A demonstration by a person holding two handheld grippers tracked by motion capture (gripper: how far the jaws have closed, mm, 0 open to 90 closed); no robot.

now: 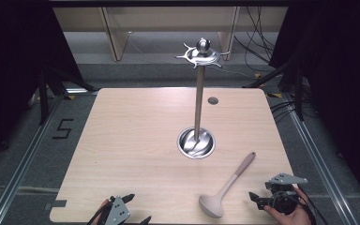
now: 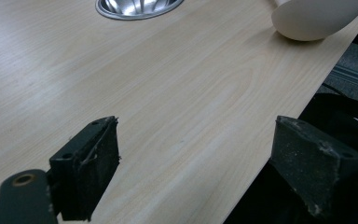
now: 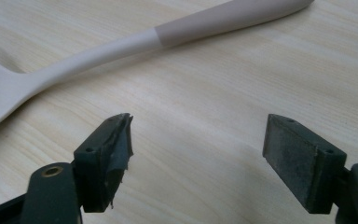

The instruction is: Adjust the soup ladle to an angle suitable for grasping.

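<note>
Ladle (image 1: 228,184) lies flat on worktop (image 1: 136,140) just left of right tool (image 1: 258,200), jaws apart w/ nothing btwn: approach handle mid-shaft, square jaws across it, then close; left tool (image 1: 138,209) also apart, idle.

ladle (image 1: 227,186) on table (image 1: 131,154), near-right; stand (image 1: 198,101) behind it, mid-table; right gripper (image 1: 258,200) just right of ladle; left gripper (image 1: 138,208) near-left edge.

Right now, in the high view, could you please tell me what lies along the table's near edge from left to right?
Left tongs → ladle → right tongs, all low on the wooden table.
</note>
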